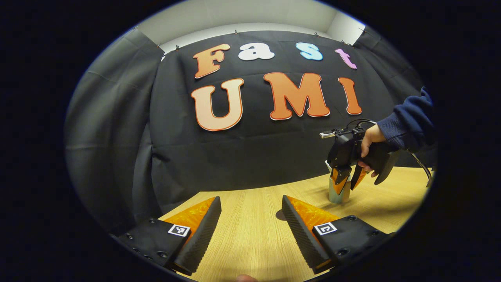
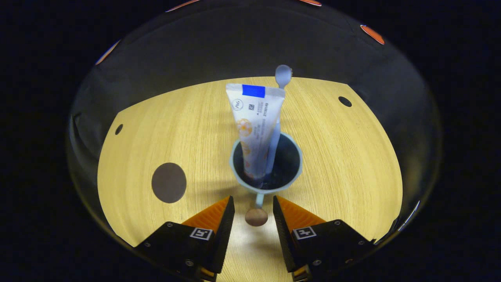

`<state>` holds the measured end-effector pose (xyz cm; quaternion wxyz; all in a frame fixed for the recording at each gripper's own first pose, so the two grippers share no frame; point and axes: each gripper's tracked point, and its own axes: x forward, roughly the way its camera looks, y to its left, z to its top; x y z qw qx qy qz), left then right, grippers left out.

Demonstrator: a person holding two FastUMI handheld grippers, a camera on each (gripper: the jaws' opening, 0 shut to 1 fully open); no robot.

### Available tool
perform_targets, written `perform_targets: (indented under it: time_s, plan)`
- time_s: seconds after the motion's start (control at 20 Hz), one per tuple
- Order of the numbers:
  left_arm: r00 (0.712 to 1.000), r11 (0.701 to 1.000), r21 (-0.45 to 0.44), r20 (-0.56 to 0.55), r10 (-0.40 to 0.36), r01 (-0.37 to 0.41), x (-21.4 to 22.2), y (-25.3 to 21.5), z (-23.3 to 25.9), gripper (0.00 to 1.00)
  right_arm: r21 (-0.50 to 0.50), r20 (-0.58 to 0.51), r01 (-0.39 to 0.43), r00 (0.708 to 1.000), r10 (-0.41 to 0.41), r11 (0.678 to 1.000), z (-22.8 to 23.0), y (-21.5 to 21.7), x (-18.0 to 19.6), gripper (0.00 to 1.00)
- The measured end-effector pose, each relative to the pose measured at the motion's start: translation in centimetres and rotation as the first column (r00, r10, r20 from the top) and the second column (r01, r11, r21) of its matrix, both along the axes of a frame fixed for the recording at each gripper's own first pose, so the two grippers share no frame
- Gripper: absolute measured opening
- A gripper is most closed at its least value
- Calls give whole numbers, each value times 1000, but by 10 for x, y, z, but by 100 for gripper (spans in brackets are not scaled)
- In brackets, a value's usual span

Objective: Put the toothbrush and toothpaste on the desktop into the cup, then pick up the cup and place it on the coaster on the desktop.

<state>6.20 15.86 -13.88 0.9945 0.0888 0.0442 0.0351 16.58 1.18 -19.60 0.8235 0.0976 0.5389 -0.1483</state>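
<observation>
Where wood-grain desktop [image 2: 332, 164] spreads, round cup [image 2: 295, 172] stands.

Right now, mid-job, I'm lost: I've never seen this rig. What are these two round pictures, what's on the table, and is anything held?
A person holds a two-finger gripper in each hand; each carries a camera looking along its own fingers.

In the left gripper view, the left gripper hangs open over the wooden table, holding nothing. Farther off, a hand holds the right gripper above the cup.

The right gripper view looks down: the right gripper is open, straddling the cup's handle. The toothpaste and toothbrush stand inside. The dark round coaster lies apart.
</observation>
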Motion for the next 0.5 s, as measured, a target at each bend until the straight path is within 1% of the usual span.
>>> perform_targets:
  time_s: [0.1,0.15,0.2,0.25,0.3,0.35,0.45,0.5]
  plan:
    - [1000,1000,-8,-9,0,0,-1,-1,-5,99,5,-26,31,999,-31,1000,-9,-6,-1,52]
    - [1000,1000,-17,-14,-3,2,-1,-2,-8,99,-1,-34,35,999,-35,999,-12,-11,-1,44]
    - [1000,1000,-25,-20,-6,6,-1,-4,-10,100,2,-33,35,999,-35,999,-16,-12,0,41]
    - [1000,1000,-29,-24,-9,8,0,-3,-12,99,1,-26,36,999,-36,999,-16,-15,1,35]
    - [1000,1000,-29,-28,-9,8,0,-4,-14,99,5,-17,29,999,-29,1000,-16,-16,2,30]
    - [999,1000,-28,-32,-10,9,-1,-5,-15,99,12,-9,19,1000,-19,1000,-14,-16,0,28]
    - [999,999,-34,-41,-12,10,-1,-7,-18,99,12,3,-10,1000,10,1000,-16,-18,0,26]
    - [999,999,-36,-45,-14,13,0,-9,-20,99,9,7,-23,1000,23,1000,-17,-20,1,20]
